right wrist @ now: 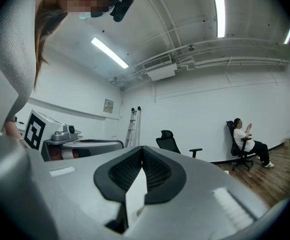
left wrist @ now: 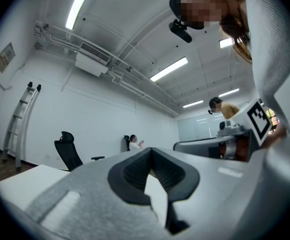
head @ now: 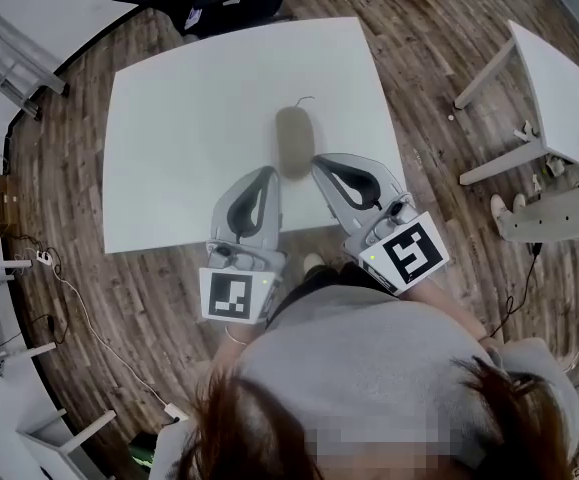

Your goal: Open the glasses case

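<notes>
Grippers both over the near edge of the white table (head: 169, 118), pointing away from the person.

Left gripper (head: 268, 172): jaws closed tip to tip, nothing between them. Its own view (left wrist: 151, 149) confirms it, with only bare table showing through the gap behind the tips. Glasses case (head: 294, 140) lies just right of and slightly beyond its tips, near but apart.

Case sits mid-table between the two grippers, its near end level with both sets of tips and the rest reaching past them. Long axis runs away from the person. Oblong, rounded ends, matte grey-beige, lid closed. Thin dark cord (head: 304, 99) curls off the far end.

Right gripper (head: 318, 161): jaws also closed and empty, same in its own view (right wrist: 141, 148). Tips are right beside the case's near right flank; can't tell if they touch. Case itself doesn't show clearly in either gripper view.
</notes>
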`<state>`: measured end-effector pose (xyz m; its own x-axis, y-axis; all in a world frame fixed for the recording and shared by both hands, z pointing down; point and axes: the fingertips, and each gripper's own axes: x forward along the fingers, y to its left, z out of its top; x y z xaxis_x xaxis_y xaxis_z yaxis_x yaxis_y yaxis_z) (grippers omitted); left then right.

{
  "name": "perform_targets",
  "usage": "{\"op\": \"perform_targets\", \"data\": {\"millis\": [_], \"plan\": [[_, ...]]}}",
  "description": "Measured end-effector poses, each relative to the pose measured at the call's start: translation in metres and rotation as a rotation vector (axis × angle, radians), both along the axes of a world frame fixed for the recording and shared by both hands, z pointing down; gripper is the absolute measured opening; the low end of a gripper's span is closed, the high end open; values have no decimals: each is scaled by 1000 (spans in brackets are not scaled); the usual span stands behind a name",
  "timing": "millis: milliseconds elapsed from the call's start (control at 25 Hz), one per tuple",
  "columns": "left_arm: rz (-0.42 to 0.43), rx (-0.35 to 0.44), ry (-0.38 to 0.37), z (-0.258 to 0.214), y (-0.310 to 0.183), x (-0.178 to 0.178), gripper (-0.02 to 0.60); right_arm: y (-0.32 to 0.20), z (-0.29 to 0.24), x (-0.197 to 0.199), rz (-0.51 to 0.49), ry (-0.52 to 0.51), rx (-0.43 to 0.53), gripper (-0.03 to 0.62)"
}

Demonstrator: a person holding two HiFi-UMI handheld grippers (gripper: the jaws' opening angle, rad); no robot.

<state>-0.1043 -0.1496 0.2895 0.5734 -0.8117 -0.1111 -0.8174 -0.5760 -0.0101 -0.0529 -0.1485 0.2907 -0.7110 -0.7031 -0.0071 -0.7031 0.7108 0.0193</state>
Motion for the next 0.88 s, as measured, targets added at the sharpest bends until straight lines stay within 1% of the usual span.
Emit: {"op": "perform_targets", "data": {"millis": [200,360,520,760,880], "plan": [[30,-8,-7,2,-12,11,3,-13,5,9,11,4,-18,3],[16,2,-18,-5,-19,10,3,-28,-2,10,-2,-8,-12,3],[-1,9,-1,-10,-28,6,3,-37,-8,8,-16,-2,1,3],[-21,-34,5,-1,-37,7,3,-43,-4,11,-27,-2,-13,3],[-8,-66,6,6,-41,10,3,-44,0,14,-24,-4,-22,3]]}}
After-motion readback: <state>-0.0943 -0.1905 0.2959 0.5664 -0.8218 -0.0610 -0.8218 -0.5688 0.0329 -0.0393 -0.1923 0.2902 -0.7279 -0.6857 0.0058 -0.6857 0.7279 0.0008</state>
